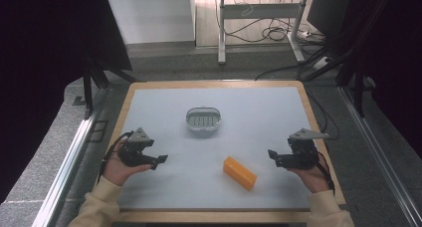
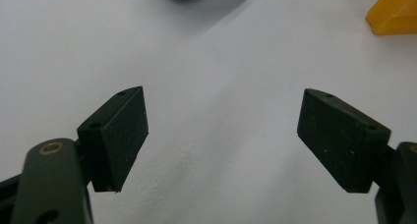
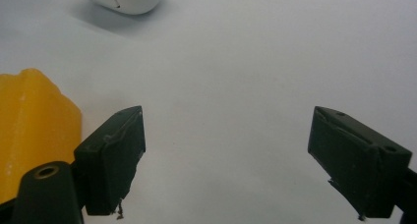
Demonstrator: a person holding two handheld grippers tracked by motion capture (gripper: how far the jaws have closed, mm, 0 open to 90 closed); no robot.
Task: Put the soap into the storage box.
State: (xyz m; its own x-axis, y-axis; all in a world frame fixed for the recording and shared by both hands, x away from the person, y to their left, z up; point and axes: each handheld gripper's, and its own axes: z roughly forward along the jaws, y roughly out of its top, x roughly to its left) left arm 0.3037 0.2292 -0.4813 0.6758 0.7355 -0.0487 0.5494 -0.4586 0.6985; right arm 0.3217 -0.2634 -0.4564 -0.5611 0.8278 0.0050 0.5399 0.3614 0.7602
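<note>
The white-topped table (image 1: 164, 102) carries an empty slotted soap dish (image 1: 203, 120) mid-table. An orange soap bar (image 1: 239, 172) lies toward the near edge. My left gripper (image 1: 160, 161) and right gripper (image 1: 272, 156) gape wide, holding nothing.

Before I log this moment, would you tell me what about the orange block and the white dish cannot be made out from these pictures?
- Orange block: cut off by the right edge in the left gripper view and the left edge in the right gripper view; its full shape shows only small in the high view.
- White dish: cut off by the top edge in both gripper views; too small in the high view to tell what the dark marks inside are.
</note>
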